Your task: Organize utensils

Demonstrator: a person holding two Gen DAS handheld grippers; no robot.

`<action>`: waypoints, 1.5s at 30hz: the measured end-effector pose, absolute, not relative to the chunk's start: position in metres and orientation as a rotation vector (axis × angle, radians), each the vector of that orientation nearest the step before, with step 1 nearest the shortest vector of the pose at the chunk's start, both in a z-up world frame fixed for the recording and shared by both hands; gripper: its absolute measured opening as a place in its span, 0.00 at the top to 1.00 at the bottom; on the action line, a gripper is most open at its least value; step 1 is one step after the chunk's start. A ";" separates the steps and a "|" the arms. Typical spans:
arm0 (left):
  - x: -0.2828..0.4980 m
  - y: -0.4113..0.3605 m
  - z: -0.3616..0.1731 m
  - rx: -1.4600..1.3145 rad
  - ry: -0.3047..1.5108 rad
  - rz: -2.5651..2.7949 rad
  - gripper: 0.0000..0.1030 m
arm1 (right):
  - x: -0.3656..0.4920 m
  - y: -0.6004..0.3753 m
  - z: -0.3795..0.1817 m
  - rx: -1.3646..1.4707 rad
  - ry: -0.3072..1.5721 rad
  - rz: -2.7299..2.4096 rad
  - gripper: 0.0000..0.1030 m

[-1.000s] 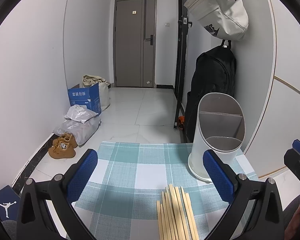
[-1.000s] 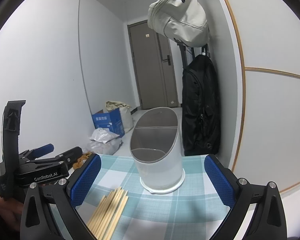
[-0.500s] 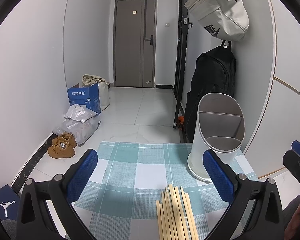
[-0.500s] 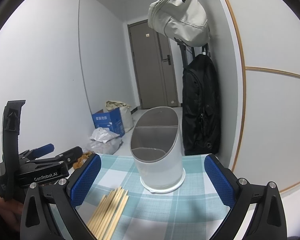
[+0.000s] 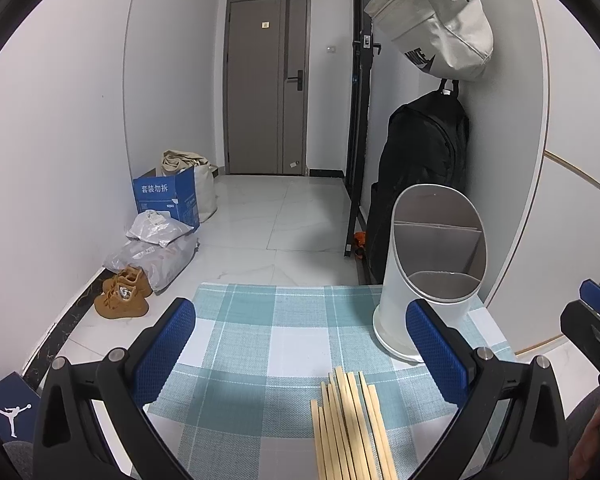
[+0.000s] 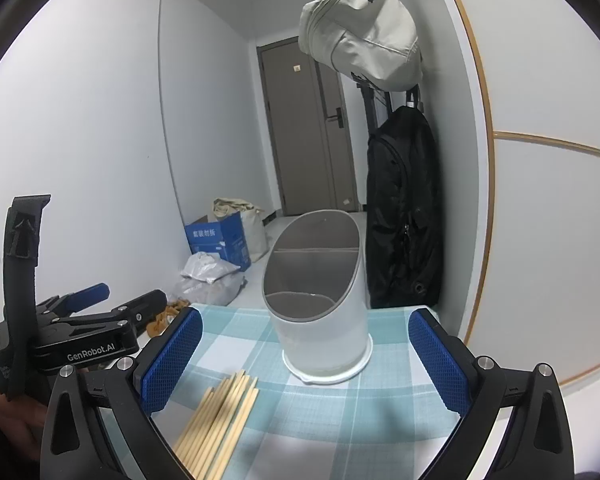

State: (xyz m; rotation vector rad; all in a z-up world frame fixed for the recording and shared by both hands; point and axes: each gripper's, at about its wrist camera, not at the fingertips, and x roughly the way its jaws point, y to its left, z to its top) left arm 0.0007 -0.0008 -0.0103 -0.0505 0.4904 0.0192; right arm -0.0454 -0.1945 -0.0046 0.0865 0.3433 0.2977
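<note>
A bundle of several pale wooden chopsticks point(image 5: 350, 428) lies on the checked teal placemat point(image 5: 260, 344), near its front edge; it also shows in the right wrist view point(image 6: 218, 420). A white slanted utensil holder point(image 5: 428, 280) with grey divided compartments stands upright at the mat's far right; it also shows in the right wrist view point(image 6: 320, 304). It looks empty. My left gripper point(image 5: 300, 340) is open and empty above the mat, the chopsticks just below between its fingers. My right gripper point(image 6: 304, 356) is open and empty, facing the holder. The left gripper point(image 6: 100, 312) also shows at the left of the right wrist view.
The mat's far edge drops to a white tiled hallway floor point(image 5: 260, 220). A black backpack point(image 5: 420, 184) and a beige bag point(image 5: 432, 24) hang on the right wall behind the holder. A blue box point(image 5: 166, 196), plastic bags and brown shoes point(image 5: 122, 296) lie along the left wall.
</note>
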 end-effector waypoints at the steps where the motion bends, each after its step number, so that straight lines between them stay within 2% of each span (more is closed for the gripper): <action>1: 0.000 -0.001 -0.011 -0.052 0.491 0.017 0.01 | -0.045 -0.195 -0.005 0.086 0.344 0.298 0.00; 28: 0.003 0.001 -0.014 -0.057 0.529 -0.014 0.01 | -0.043 -0.188 -0.006 0.063 0.364 0.313 0.00; 36: 0.020 0.032 -0.019 -0.154 0.626 -0.025 0.01 | -0.024 -0.175 -0.026 0.063 0.589 0.387 0.00; 40: 0.030 0.056 -0.027 -0.204 0.688 0.019 0.01 | -0.010 -0.155 -0.045 0.036 0.735 0.432 0.17; 45: 0.036 0.072 -0.033 -0.224 0.731 0.050 0.01 | 0.013 -0.127 -0.065 -0.010 0.879 0.441 0.31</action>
